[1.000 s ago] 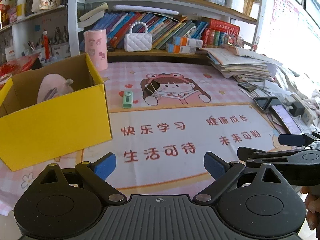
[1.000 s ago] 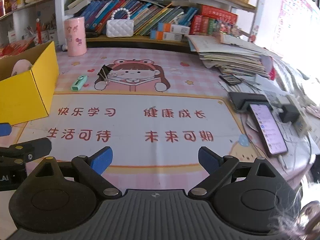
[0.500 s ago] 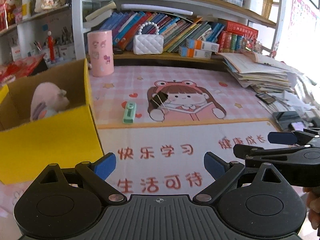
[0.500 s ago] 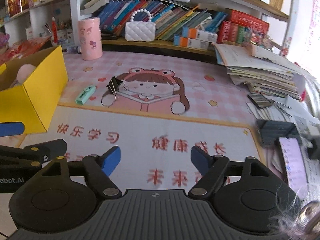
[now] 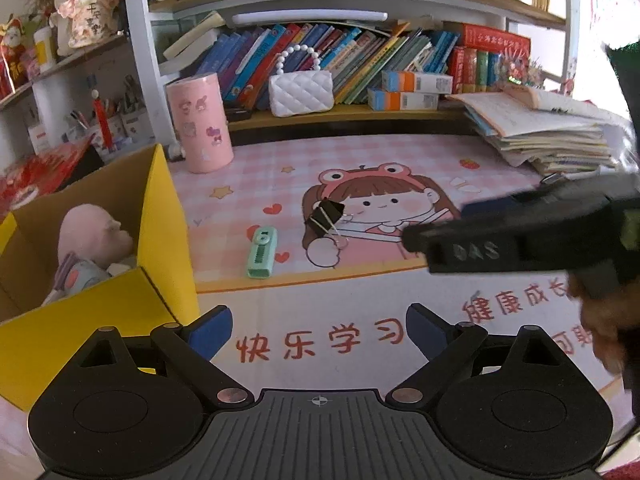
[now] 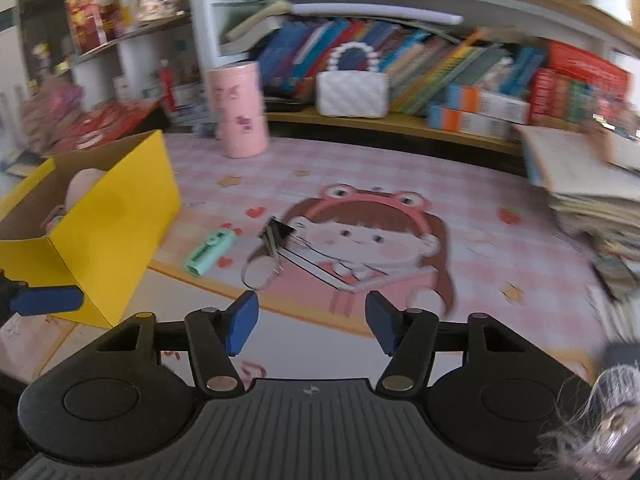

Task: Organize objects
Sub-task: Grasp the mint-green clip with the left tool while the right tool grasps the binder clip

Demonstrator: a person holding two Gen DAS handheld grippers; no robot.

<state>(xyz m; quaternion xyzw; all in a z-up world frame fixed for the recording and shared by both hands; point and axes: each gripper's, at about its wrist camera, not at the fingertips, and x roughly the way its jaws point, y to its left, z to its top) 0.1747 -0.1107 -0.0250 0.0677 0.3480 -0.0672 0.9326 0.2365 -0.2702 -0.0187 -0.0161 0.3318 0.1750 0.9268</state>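
Observation:
A mint-green stapler (image 5: 262, 252) (image 6: 209, 251) lies on the pink cartoon mat, with a black binder clip (image 5: 328, 217) (image 6: 276, 236) just to its right. An open yellow box (image 5: 100, 300) (image 6: 108, 216) at the left holds a pink plush toy (image 5: 90, 236). My left gripper (image 5: 319, 332) is open and empty, low over the mat's red lettering. My right gripper (image 6: 312, 322) is empty, its jaws closing, short of the clip. In the left wrist view the right gripper (image 5: 472, 224) comes in from the right, near the clip.
A pink cylinder (image 5: 200, 122) and a white quilted handbag (image 5: 301, 90) stand at the back by the bookshelf. A stack of papers and books (image 5: 552, 136) fills the right side. A hand (image 5: 600, 320) grips the right tool.
Both grippers have moved forward over the mat toward the stapler and clip. The right gripper has swung left and its jaws have narrowed. The left gripper's jaws are unchanged.

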